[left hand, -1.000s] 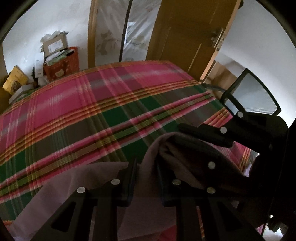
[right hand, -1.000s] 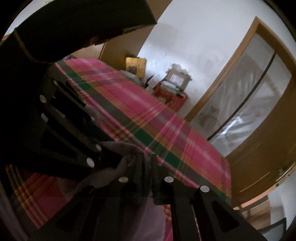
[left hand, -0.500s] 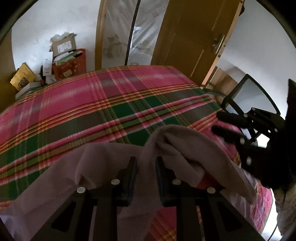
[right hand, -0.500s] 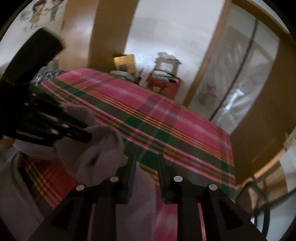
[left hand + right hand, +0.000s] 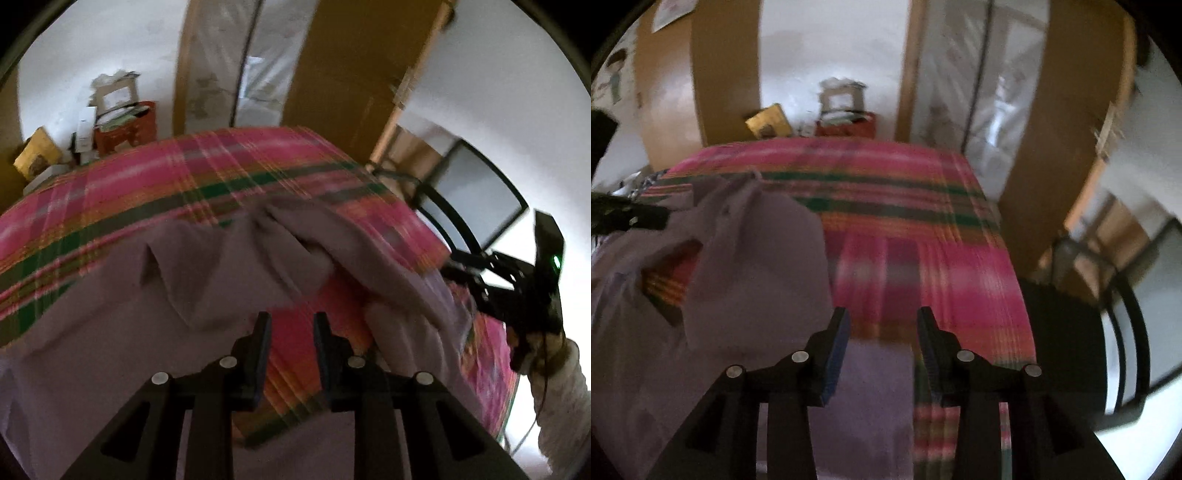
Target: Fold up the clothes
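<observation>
The lilac garment [image 5: 207, 280] sprawls rumpled across the lower left of the plaid bedspread [image 5: 155, 184]. Left gripper [image 5: 290, 321] and right gripper [image 5: 882, 317] are spread, empty (frames blurred). Smooth flat, then pinch matching edges.

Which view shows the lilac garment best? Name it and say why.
Left wrist view: the lilac garment spreads across the frame on the plaid bedspread, folds and edges readable. The right wrist view shows a blurrier, bunched part at the left.
</observation>
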{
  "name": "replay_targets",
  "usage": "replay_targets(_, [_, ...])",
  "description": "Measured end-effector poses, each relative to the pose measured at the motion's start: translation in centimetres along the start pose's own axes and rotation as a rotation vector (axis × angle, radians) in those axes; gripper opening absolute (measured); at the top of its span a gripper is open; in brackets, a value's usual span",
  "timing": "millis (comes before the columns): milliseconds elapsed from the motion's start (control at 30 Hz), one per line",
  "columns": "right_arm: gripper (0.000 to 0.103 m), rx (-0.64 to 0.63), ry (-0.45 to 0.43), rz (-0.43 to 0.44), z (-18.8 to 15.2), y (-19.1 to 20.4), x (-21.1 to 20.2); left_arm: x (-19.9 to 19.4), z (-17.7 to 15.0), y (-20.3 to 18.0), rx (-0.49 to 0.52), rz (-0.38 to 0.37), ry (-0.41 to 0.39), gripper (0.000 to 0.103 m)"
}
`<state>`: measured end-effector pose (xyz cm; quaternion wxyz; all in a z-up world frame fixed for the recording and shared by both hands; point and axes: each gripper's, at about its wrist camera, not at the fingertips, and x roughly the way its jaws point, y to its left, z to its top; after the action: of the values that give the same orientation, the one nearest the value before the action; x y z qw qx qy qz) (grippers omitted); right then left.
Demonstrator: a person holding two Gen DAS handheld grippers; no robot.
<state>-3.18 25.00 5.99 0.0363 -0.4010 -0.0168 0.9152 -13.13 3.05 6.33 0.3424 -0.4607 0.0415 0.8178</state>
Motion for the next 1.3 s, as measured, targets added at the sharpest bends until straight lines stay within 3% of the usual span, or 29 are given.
replay_targets(167, [0.040, 0.108, 0.008, 0.002, -2.4, -1.6, -0.7, 0.9, -3.0, -3.0, 0.093, 0.003, 0.048, 0.023])
replay_targets(333, [0.041, 0.158, 0.055, -0.005, -4.5, -2.0, -0.2, 2.6, -4.7, -4.7, 0.086, -0.059, 0.120, 0.023])
replay_targets(567, [0.041, 0.170, 0.058, 0.001, -5.3, -1.9, 0.1, 3.5, -4.7, -5.7, 0.082, -0.100, 0.135, 0.023])
replay_targets(800, [0.041, 0.222, 0.034, 0.098, -5.8, -2.1, -0.1, 4.1, -4.6, -5.7, 0.061, -0.112, 0.148, 0.023])
replay_targets(1000, [0.026, 0.223, 0.034, 0.119, -5.9, -1.7, -0.4, 4.4, -4.7, -6.0, 0.051, -0.112, 0.152, 0.023])
replay_targets(1033, [0.015, 0.224, 0.035, 0.122, -5.9, -1.8, -0.4, 4.4, -4.7, -6.1, 0.049, -0.112, 0.153, 0.023])
replay_targets(1067, [0.011, 0.227, 0.038, 0.126, -6.0, -1.8, -0.4, 4.4, -4.8, -6.1, 0.048, -0.112, 0.153, 0.023])
replay_targets(1300, [0.010, 0.243, -0.018, 0.123, -6.3, -2.0, -2.2, 4.3, -4.8, -6.3, 0.034, -0.127, 0.149, 0.023])
